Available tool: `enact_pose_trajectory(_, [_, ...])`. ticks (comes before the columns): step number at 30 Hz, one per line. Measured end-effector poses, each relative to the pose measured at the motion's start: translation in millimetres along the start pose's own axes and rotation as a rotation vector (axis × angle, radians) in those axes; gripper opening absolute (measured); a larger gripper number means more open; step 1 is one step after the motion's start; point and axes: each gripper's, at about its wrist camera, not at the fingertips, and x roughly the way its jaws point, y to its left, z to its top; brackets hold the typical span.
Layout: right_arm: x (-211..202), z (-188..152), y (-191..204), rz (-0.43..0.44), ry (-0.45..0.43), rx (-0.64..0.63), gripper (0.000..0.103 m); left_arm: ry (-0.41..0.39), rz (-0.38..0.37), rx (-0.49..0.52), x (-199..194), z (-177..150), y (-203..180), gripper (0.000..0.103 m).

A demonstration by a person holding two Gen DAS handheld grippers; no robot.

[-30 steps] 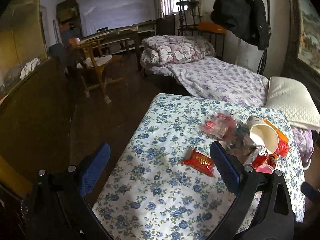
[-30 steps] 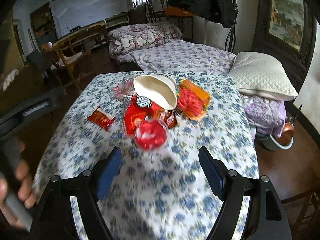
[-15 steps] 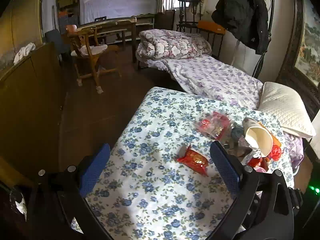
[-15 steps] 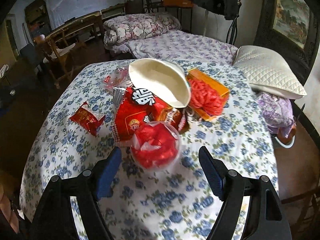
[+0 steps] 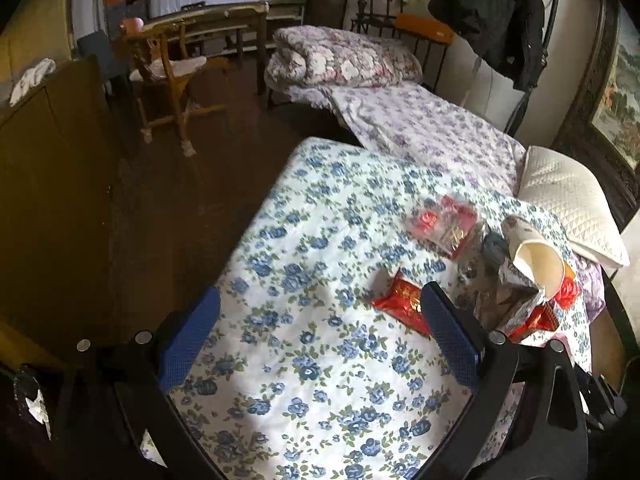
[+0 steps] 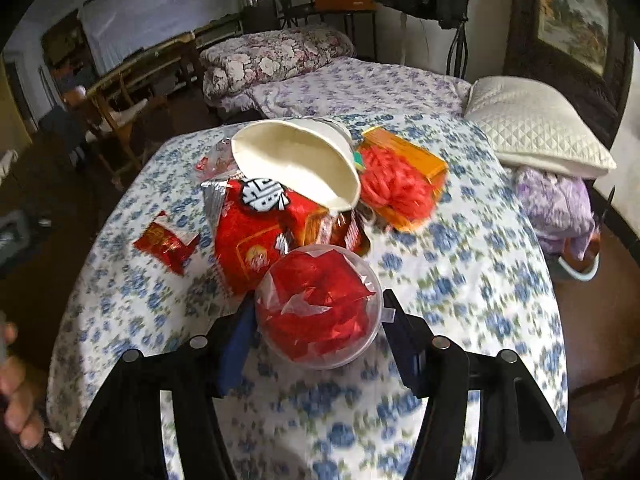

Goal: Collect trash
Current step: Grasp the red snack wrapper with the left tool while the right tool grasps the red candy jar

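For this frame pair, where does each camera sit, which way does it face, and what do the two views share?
Left wrist: on the left gripper, angled down over the floral table toward the bed; its open jaws frame bare cloth.
Right wrist: on the right gripper, angled down at the trash pile; its jaws, just closing, flank the clear cup of red scraps; a hand shows at the left edge.
Shared: the small red packet, the white paper bowl, the white pillow.

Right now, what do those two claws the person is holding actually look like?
Both look alike: the left claw and right claw each have a glossy black forked frame, silver round bolt heads at the joints, and two flat fingers faced with blue textured pads. No cables show.
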Motion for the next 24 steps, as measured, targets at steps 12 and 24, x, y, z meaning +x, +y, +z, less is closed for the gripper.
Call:
enact_pose_trajectory(12, [-13,-6,-6,0.057,-0.003,0.022,0.061,0.110,-0.025,0.115,61,-7,-44,0.096])
enact_pose_trajectory(24, [-10,-4,-10,0.055,-0.001,0.041,0.061,0.118,-0.019,0.170,94,-14,-56,0.086])
